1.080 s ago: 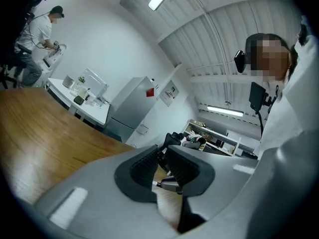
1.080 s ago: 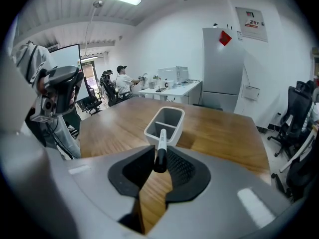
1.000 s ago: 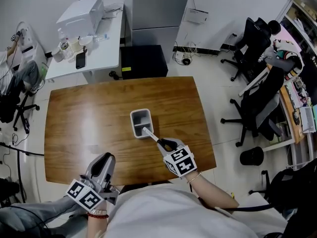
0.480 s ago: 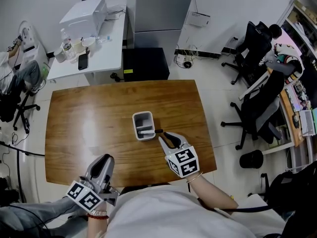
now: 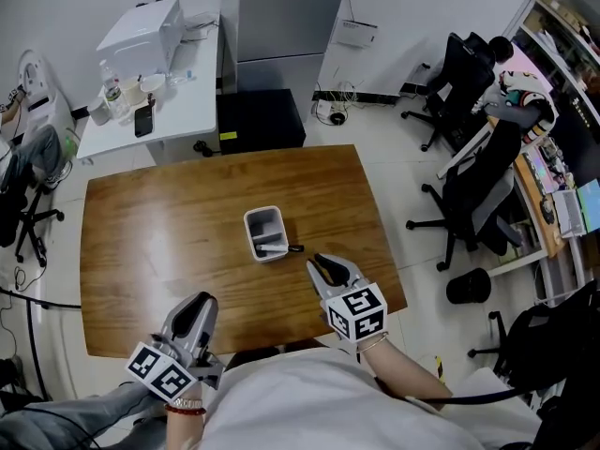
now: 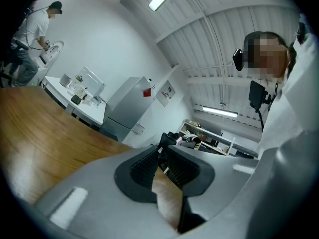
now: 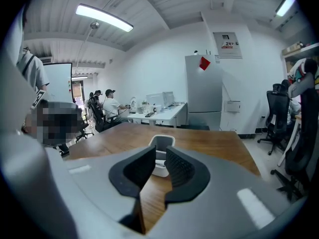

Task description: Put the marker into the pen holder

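Observation:
The white pen holder (image 5: 265, 232) stands near the middle of the wooden table (image 5: 150, 232). The marker (image 5: 292, 247) lies in it, its dark end poking over the holder's right rim. My right gripper (image 5: 323, 268) hovers a short way to the holder's near right, apart from it; its jaws are closing with nothing between them. In the right gripper view the holder (image 7: 162, 142) shows just beyond the fingertips of that gripper (image 7: 160, 151). My left gripper (image 5: 192, 315) rests at the table's near edge, its jaws (image 6: 162, 151) drawn together to a slit and empty.
A white side table (image 5: 178, 111) with a printer (image 5: 141, 34) and small items stands behind the wooden table, beside a black box (image 5: 261, 118). Office chairs (image 5: 469, 195) stand to the right. A person works far off in the left gripper view.
The right gripper, which held the marker at the holder, has let it go and pulled back toward me. The marker now lies in the holder. The left gripper has stayed put.

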Tool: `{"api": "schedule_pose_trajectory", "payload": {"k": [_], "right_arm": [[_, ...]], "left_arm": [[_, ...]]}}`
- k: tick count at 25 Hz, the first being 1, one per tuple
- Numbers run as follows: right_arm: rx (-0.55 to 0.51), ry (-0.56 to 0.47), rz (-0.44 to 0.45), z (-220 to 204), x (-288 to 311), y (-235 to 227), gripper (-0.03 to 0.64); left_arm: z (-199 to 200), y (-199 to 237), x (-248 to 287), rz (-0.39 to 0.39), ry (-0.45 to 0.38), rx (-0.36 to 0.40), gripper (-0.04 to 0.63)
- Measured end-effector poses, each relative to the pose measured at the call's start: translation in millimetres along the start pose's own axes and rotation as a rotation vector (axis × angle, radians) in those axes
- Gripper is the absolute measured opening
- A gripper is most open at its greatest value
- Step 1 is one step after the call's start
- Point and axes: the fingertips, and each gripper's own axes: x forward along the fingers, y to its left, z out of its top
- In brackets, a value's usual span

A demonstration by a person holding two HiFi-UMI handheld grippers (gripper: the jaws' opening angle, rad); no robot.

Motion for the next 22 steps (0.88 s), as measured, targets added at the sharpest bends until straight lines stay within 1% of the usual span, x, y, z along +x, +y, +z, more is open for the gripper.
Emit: {"api": "schedule_pose_trajectory", "payload": {"k": [3, 6, 10, 12, 14, 17, 20, 22], "right_arm": [[0.022, -0.032, -0.003, -6, -14, 15, 0.046], [0.026, -0.052, -0.013, -14, -21, 30, 0.04], [0.026, -0.076, -0.028, -14, -36, 33, 0.037], [0.052, -0.119, -0.025, -10, -49, 28, 0.035], [0.105, -0.171, 0.008, -7, -60, 29, 0.034], [0.144, -0.218, 0.061, -9, -83, 35, 0.028], [0.131, -0.219, 0.078, -17, -108, 36, 0.028], [0.129, -0.212, 0.083, -26, -129, 34, 0.029]], "left_arm": [[-7, 0, -8, -0.034, 0.016, 0.007, 0.064], [-14, 8, -12, -0.05, 0.04, 0.015, 0.064], [-11, -1, -16, -0.077, 0.053, 0.088, 0.064], [-10, -5, -14, -0.084, 0.051, 0.105, 0.064], [-11, -9, -14, -0.078, 0.055, 0.107, 0.064], [-16, -31, -16, -0.09, 0.059, 0.12, 0.064], [-26, -58, -18, -0.094, 0.065, 0.147, 0.064], [-37, -77, -20, -0.088, 0.065, 0.148, 0.064]]}}
